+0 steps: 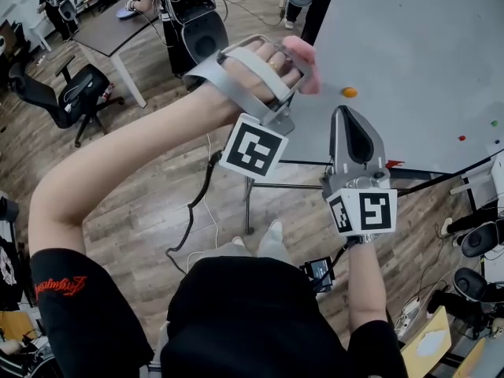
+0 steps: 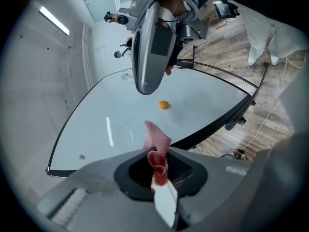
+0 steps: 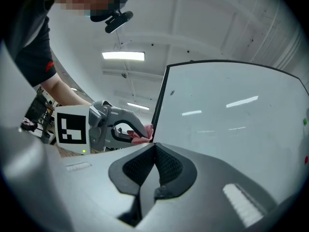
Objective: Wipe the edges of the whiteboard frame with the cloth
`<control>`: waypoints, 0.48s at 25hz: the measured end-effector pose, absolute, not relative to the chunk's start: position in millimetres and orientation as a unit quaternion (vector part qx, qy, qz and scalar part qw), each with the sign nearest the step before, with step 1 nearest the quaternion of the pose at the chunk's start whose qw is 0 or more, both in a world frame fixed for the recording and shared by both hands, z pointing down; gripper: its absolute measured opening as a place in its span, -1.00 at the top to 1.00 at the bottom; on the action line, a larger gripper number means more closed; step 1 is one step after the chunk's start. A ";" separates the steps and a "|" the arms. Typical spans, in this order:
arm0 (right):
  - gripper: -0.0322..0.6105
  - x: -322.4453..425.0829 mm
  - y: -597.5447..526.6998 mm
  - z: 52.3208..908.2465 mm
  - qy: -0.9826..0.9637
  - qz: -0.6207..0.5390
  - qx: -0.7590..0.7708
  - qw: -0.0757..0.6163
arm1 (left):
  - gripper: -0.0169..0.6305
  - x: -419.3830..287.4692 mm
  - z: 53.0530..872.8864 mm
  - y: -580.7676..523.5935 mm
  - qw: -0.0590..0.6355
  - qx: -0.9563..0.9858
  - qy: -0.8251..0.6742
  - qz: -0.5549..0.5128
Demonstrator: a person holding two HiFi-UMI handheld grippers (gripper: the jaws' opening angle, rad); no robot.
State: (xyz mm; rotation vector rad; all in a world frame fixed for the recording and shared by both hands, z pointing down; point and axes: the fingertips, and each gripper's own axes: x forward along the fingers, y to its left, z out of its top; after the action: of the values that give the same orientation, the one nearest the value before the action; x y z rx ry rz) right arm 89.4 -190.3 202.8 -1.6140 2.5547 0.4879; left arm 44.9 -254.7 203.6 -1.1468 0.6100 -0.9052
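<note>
The whiteboard [image 1: 409, 46] stands tilted at the upper right, dark-framed, with an orange magnet [image 1: 349, 92] on it. My left gripper [image 1: 299, 57] is shut on a pink cloth [image 1: 304, 63] and presses it against the board's left frame edge [image 1: 309, 22]. In the left gripper view the cloth [image 2: 157, 146] sticks out from the shut jaws over the whiteboard [image 2: 125, 124]. My right gripper [image 1: 349, 116] is shut with nothing in it, pointing at the board near its lower frame edge [image 1: 346, 164]. The right gripper view shows the cloth [image 3: 145, 131] touching the frame edge [image 3: 160, 98].
A black office chair [image 1: 69, 93] and a table [image 1: 118, 24] stand at the far left. Cables [image 1: 193, 203] trail on the wooden floor beside the board's stand [image 1: 248, 203]. Red [image 1: 462, 138] and green [image 1: 494, 123] magnets dot the board's right side.
</note>
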 end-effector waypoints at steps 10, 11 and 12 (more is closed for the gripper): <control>0.89 96.5 -194.6 210.9 0.835 0.150 -0.528 0.037 | 0.83 52.7 223.2 -257.7 0.690 -0.526 0.273 -0.416; 0.89 97.5 -194.6 210.8 0.835 0.149 -0.529 0.037 | 0.83 53.7 225.0 -257.6 0.689 -0.527 0.273 -0.416; 0.89 98.0 -194.8 210.8 0.834 0.149 -0.529 0.037 | 0.83 54.2 226.7 -257.5 0.688 -0.529 0.273 -0.416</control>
State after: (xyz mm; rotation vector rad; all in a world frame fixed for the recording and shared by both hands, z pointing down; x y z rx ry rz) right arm 98.0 -194.8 210.8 -1.6242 2.5617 0.4588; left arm 54.2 -257.5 226.7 -1.1833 0.6099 -0.9306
